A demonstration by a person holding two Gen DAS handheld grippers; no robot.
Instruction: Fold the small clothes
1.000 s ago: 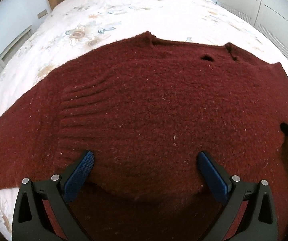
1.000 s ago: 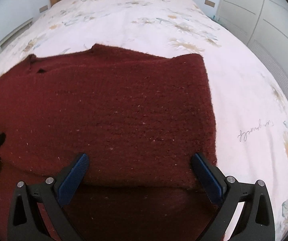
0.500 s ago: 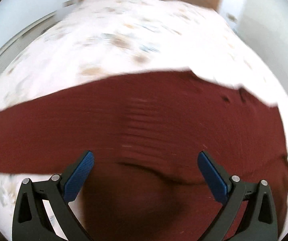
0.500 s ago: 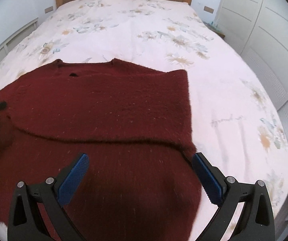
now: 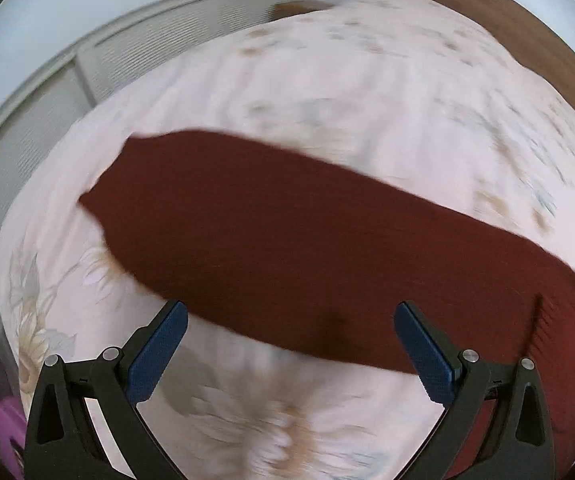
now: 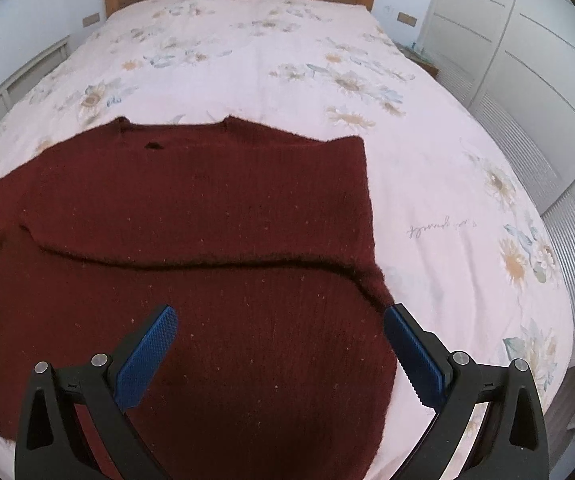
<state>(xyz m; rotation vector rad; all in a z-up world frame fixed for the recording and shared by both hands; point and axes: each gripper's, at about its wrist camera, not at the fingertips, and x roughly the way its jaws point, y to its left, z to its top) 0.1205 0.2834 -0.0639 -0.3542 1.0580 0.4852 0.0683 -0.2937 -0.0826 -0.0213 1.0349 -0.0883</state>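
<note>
The left gripper now faces the outstretched sleeve on the left side of the sweater, where a second ago it sat low over the sweater's chest, filling its view with knit. Its view swings leftward, so the wall panels and the headboard come in at a tilt, and the picture is blurred. The right gripper pulls back and rises: a second ago the folded-over sleeve lay right between its blue pads, while now the whole body of the sweater down to the hem shows, along with more of the bedspread.
</note>
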